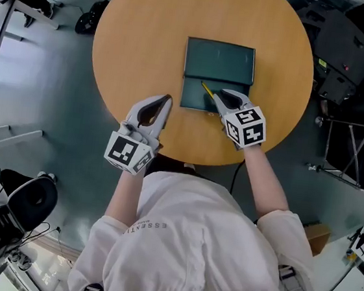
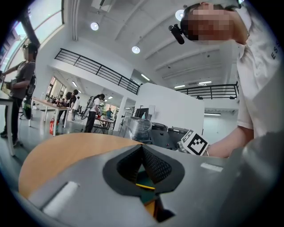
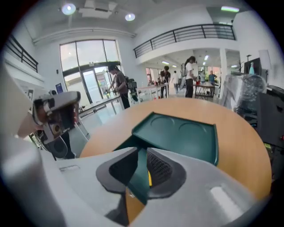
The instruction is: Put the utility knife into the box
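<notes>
head view: the green box (image 1: pixel 219 61) lies open in the middle of the round table (image 1: pixel 142 39). its lid is the far half and its tray is the near half. the yellow utility knife (image 1: pixel 208 90) is over the tray. it looks like a thin line that slants from the right gripper (image 1: pixel 219 95) away and to the left. its near end is right at that gripper's tips. the left gripper (image 1: pixel 167 99) is over bare table just beside the tray's left edge. it is a bit farther from the knife.

left gripper view: the left gripper (image 2: pixel 142 147) has its tips pressed together with nothing in them. through the hole under the tips you can see some green box and a yellow strip of knife (image 2: pixel 144 186) off ahead.

right gripper view: the right gripper (image 3: pixel 142 150) has its jaws almost together, with only a thin gap. a thin yellow strip of knife (image 3: pixel 149 178) sits against one pad, and green box shows in the rest of the gap. i think the jaws are pinching the knife's near end. the knife points straight ahead into the box.

the knife is already over the tray, so i think the right gripper only has to go down a little and let go.
</notes>
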Demonstrator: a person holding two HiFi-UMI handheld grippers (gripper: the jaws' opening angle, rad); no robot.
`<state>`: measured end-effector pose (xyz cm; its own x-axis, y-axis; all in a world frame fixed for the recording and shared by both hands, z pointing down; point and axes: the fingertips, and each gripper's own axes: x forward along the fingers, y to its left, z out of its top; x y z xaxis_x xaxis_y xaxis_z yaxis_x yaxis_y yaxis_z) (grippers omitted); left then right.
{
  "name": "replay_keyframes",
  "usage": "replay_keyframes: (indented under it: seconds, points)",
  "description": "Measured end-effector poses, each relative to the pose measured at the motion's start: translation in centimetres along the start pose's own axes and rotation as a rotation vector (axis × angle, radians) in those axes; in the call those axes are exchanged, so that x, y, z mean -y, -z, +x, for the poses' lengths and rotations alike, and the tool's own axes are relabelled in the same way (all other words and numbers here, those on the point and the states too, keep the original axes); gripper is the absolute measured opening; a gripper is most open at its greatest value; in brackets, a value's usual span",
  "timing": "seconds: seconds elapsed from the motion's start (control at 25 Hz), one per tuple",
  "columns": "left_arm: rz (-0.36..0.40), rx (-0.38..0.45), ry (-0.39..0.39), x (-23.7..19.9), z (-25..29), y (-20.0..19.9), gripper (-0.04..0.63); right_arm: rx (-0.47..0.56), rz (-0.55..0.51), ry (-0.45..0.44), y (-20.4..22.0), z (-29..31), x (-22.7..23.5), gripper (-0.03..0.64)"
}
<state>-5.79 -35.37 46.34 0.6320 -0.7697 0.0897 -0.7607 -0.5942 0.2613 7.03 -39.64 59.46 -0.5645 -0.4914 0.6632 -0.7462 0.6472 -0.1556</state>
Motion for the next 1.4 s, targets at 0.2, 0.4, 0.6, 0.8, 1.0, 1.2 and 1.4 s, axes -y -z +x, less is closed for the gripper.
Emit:
replay_keyframes:
  seconds: [0.2,0.4,0.6,0.8,1.0,1.2,1.4]
  points:
    - [0.047,0.026,0.025,3.1,-1.3,-1.5,0.015,0.274,0.019,-0.006,-4.5,-7.0,-2.7,-0.006]
    - [0.080,0.068,0.058,6.9,-3.3,-2.6,0.015,0.461,0.004,0.008,-5.7,-13.8,-6.1,-0.006]
    - [0.125,0.090,0.075,11.2,-6.0,-3.4,0.015,0.537,-0.012,0.048,-4.2,-18.7,-8.4,-0.006]
    - [0.162,0.075,0.072,15.0,-8.9,-1.4,0.015,0.546,-0.031,0.057,-1.0,-21.3,-10.0,-0.006]
    - [0.143,0.064,0.055,17.9,-11.7,-0.2,0.015,0.533,-0.011,0.023,2.0,-22.9,-12.4,-0.006]
    - [0.105,0.078,0.020,19.2,-13.9,1.1,0.015,0.493,-0.034,-0.044,4.0,-24.3,-15.2,-0.006]
    - [0.100,0.069,0.034,20.3,-14.5,1.3,0.015,0.501,-0.006,-0.063,4.4,-25.4,-16.0,-0.007]
